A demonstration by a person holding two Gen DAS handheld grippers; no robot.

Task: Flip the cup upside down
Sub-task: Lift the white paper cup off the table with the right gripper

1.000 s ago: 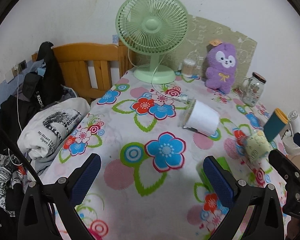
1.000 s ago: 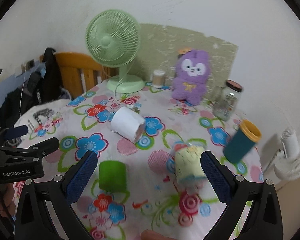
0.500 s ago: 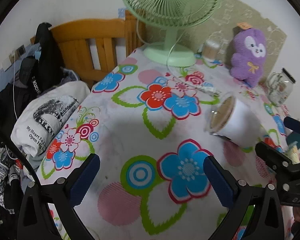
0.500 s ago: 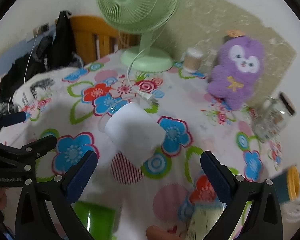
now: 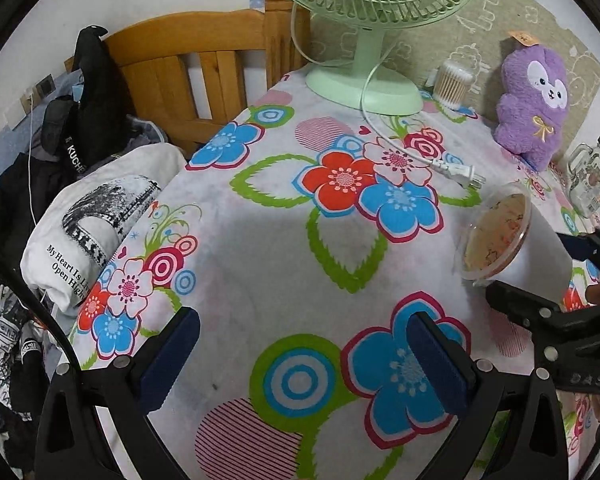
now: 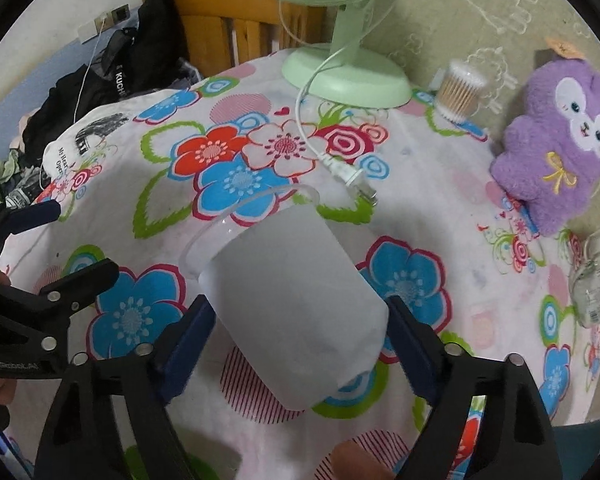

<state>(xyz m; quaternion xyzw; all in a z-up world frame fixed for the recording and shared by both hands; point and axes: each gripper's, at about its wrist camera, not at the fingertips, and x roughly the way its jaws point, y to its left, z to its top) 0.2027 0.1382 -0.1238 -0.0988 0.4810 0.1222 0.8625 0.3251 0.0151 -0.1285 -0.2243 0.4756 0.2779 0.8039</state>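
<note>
A frosted white plastic cup (image 6: 288, 296) lies on its side on the flowered tablecloth, with its mouth toward the fan. My right gripper (image 6: 300, 344) is open, with its blue pads on either side of the cup's base end; I cannot tell if they touch it. In the left wrist view the cup (image 5: 508, 244) lies at the right with the right gripper (image 5: 556, 280) around it. My left gripper (image 5: 300, 356) is open and empty over the cloth, to the left of the cup.
A green fan (image 5: 364, 80) stands at the back, and its cord and plug (image 6: 352, 178) lie just beyond the cup. A cotton-swab jar (image 6: 460, 92), a purple plush toy (image 6: 560, 148) and a glass jar (image 6: 596, 284) stand to the right. A wooden chair (image 5: 188, 72) with clothes is at the left.
Both grippers have moved forward over the table. The right gripper has come up to the lying cup, which now sits between its fingers. The other cups have left the view.
</note>
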